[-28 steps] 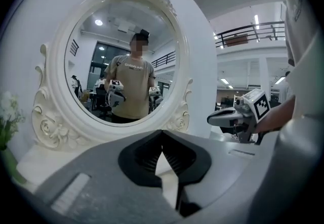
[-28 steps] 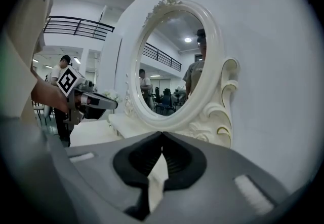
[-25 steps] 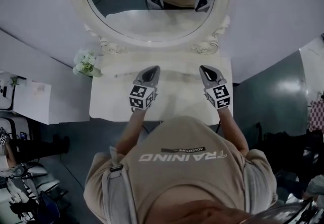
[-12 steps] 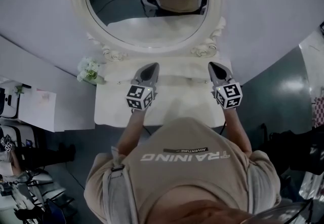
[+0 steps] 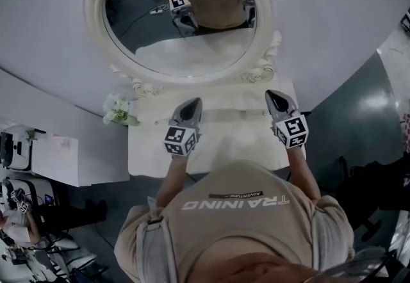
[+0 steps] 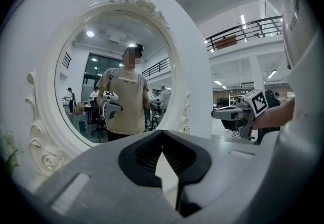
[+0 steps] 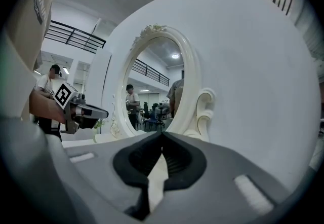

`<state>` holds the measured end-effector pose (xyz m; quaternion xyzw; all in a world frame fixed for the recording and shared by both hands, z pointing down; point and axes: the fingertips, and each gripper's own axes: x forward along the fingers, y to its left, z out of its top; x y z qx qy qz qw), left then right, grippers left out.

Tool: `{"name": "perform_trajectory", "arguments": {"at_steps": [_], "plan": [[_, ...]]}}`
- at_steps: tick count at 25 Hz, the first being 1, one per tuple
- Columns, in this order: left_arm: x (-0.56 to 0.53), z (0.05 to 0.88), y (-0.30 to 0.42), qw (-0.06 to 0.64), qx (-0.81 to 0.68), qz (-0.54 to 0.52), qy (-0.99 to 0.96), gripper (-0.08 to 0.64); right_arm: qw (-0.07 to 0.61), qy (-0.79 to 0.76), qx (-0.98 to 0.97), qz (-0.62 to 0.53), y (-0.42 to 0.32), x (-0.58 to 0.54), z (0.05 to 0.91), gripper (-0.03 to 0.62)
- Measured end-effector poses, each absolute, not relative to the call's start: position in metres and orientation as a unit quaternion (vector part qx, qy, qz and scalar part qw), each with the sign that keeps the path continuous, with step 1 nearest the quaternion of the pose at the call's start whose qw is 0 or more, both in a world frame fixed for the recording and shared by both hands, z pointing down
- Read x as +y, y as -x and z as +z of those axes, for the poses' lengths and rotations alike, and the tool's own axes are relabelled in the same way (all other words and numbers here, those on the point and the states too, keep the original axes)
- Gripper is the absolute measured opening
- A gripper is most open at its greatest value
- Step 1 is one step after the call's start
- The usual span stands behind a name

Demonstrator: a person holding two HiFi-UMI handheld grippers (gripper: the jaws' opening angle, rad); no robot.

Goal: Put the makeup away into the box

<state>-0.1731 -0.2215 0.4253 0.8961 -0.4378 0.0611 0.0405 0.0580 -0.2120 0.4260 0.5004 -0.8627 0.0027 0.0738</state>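
Both grippers sit slightly higher over the white dressing table (image 5: 243, 147) than a second ago; left gripper (image 5: 192, 104) jaws closed, empty; right gripper (image 5: 274, 95) jaws closed, empty; both face oval mirror (image 5: 192, 57); cannot tell where makeup or box is.

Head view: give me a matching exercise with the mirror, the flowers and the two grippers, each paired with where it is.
Things:
1. mirror
2. flowers
3. left gripper
4. right gripper

Places:
A. over the right edge of the table, jaws shut and empty
B. by the table's far left corner
C. upright against the wall behind the table
D. over the table's left half, jaws shut and empty

Pairs: 1-C, 2-B, 3-D, 4-A
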Motion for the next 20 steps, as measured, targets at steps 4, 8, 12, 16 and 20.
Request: {"name": "perform_trajectory", "arguments": {"at_steps": [4, 8, 12, 16, 20], "plan": [[-0.224, 0.425, 0.178, 0.039, -0.441, 0.062, -0.895, 0.006, 0.069, -0.494, -0.867, 0.007, -0.052, -0.21, 0.426, 0.003], [-0.228, 0.436, 0.181, 0.049, -0.445, 0.06, -0.892, 0.006, 0.069, -0.494, -0.866, 0.011, -0.048, -0.214, 0.43, 0.003], [-0.221, 0.442, 0.176, 0.06, -0.444, 0.055, -0.892, 0.006, 0.075, -0.492, -0.867, 0.015, -0.049, -0.211, 0.433, 0.003], [-0.215, 0.444, 0.172, 0.062, -0.44, 0.057, -0.894, 0.006, 0.092, -0.482, -0.871, -0.001, -0.044, -0.209, 0.433, 0.003], [-0.204, 0.445, 0.169, 0.067, -0.441, 0.052, -0.893, 0.006, 0.082, -0.471, -0.878, 0.003, -0.04, -0.204, 0.436, 0.003]]}}
